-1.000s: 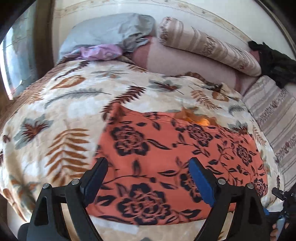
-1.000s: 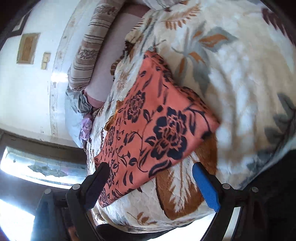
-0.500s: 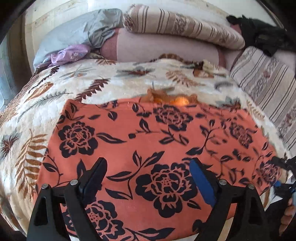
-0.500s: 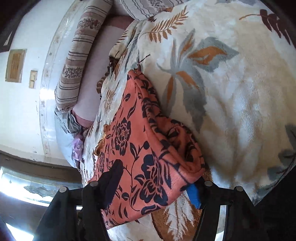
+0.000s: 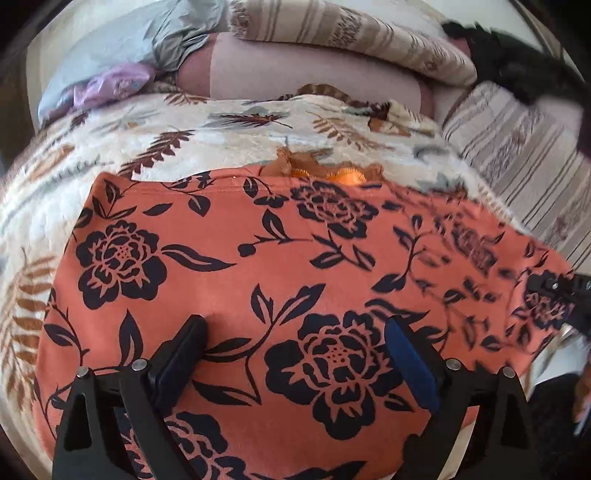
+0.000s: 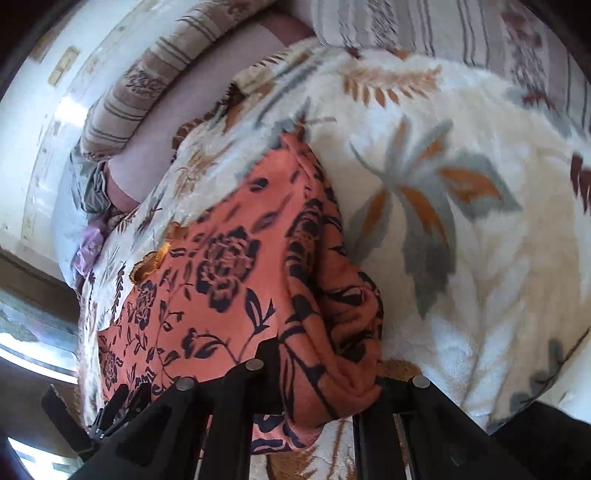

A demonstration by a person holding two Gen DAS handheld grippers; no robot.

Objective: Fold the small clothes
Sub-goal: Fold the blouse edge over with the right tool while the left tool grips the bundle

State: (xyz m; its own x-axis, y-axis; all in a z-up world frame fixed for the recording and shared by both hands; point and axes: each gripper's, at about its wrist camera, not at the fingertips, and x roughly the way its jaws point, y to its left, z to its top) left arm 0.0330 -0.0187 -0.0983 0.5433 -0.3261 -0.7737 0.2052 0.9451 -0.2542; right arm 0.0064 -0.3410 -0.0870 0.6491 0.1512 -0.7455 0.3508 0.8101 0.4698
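An orange garment with black flowers (image 5: 258,258) lies spread on the leaf-patterned blanket (image 5: 110,177). My left gripper (image 5: 295,328) hovers low over its near half. Its jaws are opening wide, with flat cloth under them and nothing pinched. In the right wrist view the garment's (image 6: 229,266) near corner is bunched and raised off the blanket (image 6: 480,221). The jaws of my right gripper (image 6: 325,376) are closing on that bunched corner and press on it. The right gripper (image 5: 554,291) also shows at the garment's right end in the left wrist view.
Striped bolsters (image 5: 332,33), a grey pillow (image 5: 129,48) and a purple cloth (image 5: 110,81) line the head of the bed. A black item (image 5: 517,62) lies on a striped cushion (image 5: 517,147) at the right. A bright window (image 6: 29,350) is at the left.
The left gripper has come down and in over the garment. The right gripper has closed on the garment's corner and lifted it, so the cloth is now bunched there.
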